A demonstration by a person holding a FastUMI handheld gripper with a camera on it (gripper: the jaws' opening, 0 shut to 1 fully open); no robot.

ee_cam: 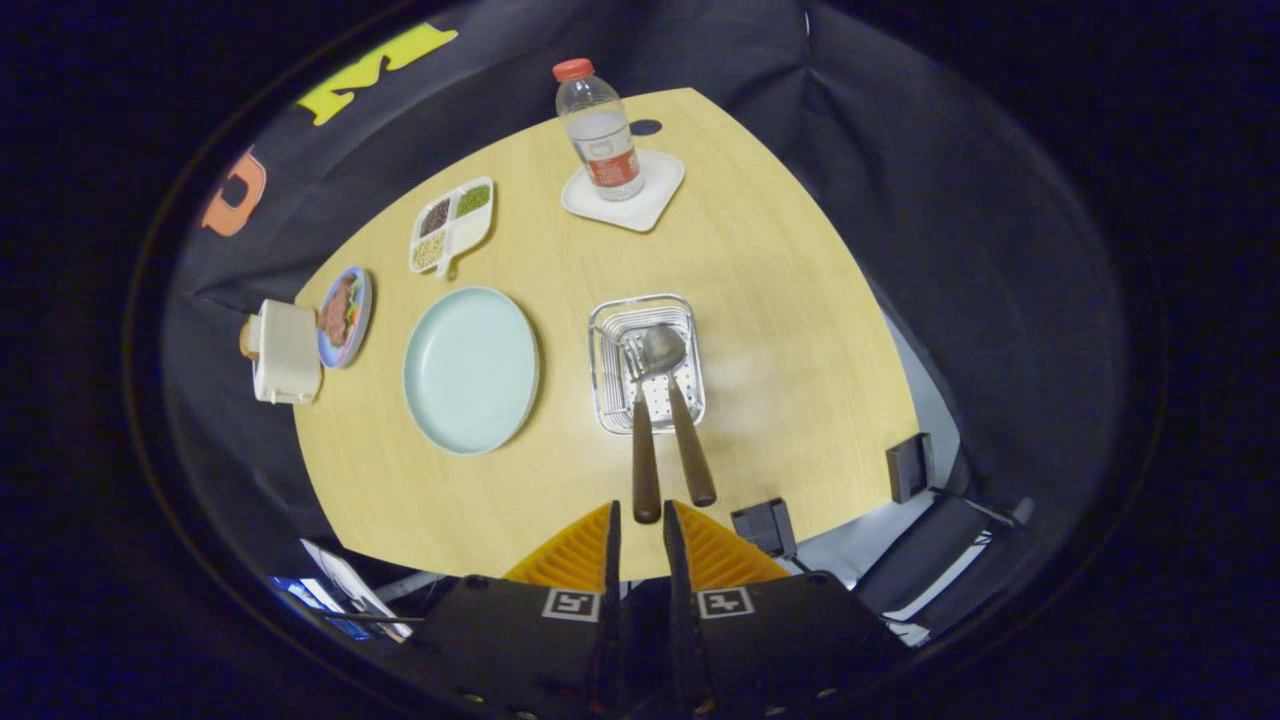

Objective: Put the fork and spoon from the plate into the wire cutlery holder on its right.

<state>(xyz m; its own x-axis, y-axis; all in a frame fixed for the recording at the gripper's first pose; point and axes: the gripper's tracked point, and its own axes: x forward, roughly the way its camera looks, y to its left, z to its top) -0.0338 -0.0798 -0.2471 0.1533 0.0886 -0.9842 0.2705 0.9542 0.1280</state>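
Gripper view shows the gripper (pixel 638 525) with fingers a narrow gap apart, empty, just behind the 2 brown handles of the fork (pixel 645 455) and spoon (pixel 685 425) standing in the wire holder (pixel 610 315) beside the bare plate (pixel 470 370); both look light, stiff, best pinched mid-handle.

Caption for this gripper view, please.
Fork and spoon stand in the wire holder; plate bare; claw slightly open just behind handles.
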